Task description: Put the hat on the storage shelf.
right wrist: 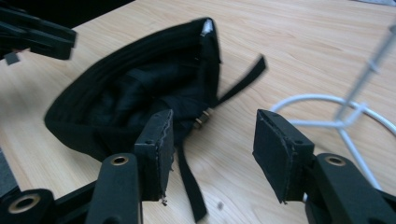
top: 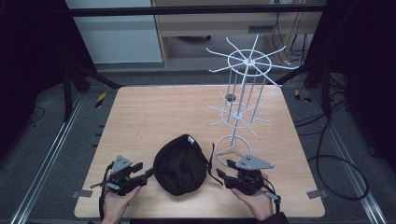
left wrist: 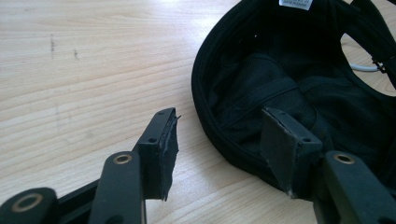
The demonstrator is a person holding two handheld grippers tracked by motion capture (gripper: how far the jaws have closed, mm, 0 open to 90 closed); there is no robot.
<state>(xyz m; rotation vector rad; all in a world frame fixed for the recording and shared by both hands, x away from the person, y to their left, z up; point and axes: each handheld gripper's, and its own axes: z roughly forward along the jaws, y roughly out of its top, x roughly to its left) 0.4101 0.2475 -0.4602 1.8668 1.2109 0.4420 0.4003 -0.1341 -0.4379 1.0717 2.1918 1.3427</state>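
A black cap (top: pixel 180 164) lies upside down on the wooden table (top: pixel 154 116), near the front edge. My left gripper (top: pixel 147 173) is at the cap's left side and stands open. In the left gripper view the cap's rim (left wrist: pixel 210 126) runs between the two pads (left wrist: pixel 166 149), and neither pad presses on it. My right gripper (top: pixel 223 171) is at the cap's right side, also open. In the right gripper view the cap (right wrist: pixel 130 98) lies ahead, and its loose black strap (right wrist: pixel 189 186) trails beside the left pad. Bare wood shows in the gap of the right gripper (right wrist: pixel 212 144).
A white wire display rack (top: pixel 243 93) with two tiers of radiating arms stands on the right half of the table. Its ring base (right wrist: pixel 336 121) lies close to my right gripper. The other gripper (right wrist: pixel 37 32) shows at the upper left of the right gripper view.
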